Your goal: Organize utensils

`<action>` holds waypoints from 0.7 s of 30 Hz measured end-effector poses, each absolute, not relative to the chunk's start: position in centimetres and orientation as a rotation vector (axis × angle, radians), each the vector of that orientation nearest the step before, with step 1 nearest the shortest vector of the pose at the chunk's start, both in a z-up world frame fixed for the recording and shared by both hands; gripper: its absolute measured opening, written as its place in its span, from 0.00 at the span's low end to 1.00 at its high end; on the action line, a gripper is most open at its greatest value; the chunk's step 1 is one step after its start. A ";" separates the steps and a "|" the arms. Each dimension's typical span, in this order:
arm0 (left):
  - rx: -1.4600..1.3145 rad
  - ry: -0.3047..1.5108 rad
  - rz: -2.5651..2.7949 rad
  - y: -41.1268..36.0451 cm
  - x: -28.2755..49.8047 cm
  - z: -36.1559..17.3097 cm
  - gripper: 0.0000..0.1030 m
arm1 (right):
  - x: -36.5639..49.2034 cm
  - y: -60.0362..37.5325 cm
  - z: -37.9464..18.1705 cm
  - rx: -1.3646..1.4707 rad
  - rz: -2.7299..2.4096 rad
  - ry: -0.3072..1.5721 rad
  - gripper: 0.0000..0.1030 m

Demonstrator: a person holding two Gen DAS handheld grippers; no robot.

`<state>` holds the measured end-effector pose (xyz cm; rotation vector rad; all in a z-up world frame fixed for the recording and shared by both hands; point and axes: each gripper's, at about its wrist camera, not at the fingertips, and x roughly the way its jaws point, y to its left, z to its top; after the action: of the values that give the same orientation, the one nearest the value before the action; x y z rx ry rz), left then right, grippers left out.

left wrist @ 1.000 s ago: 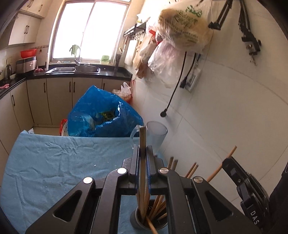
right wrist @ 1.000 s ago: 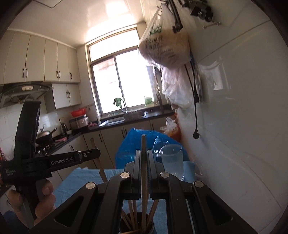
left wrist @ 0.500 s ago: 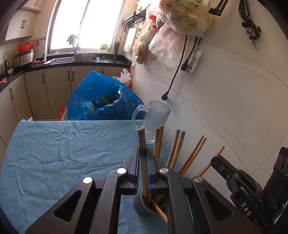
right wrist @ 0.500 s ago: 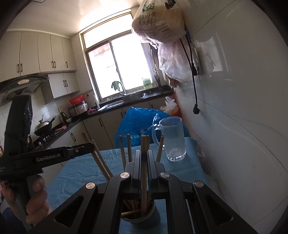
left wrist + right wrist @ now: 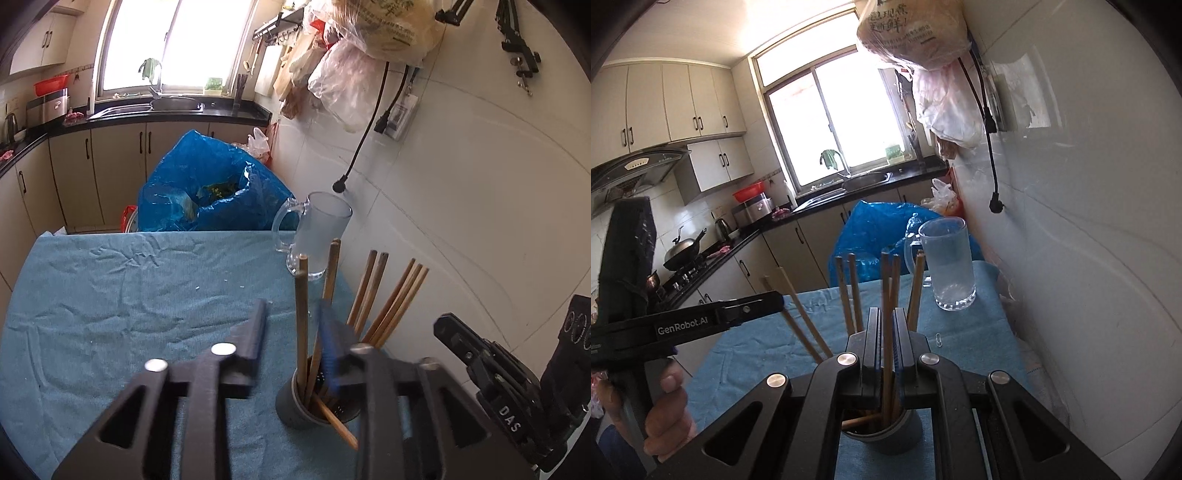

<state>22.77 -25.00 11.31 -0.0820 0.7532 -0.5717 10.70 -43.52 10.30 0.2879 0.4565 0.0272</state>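
Chopstick holder (image 5: 295, 406) near cloth's (image 5: 110, 295) wall-side edge

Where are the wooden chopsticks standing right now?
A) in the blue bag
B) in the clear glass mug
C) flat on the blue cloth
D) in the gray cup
D: the chopsticks stand bunched in the gray cup on the blue cloth, while the glass mug behind it holds none.

Chopsticks (image 5: 373, 291) stand in holder (image 5: 295, 410), mug (image 5: 321, 236) behind.
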 end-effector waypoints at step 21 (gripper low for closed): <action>-0.093 0.656 -0.450 -16.4 14.1 12.8 0.64 | 1.6 -41.1 12.6 0.253 -0.079 0.419 0.57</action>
<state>14.09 -16.42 12.81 -0.0928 0.6565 -0.4505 1.65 -41.14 12.57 0.2525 0.4186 -0.0788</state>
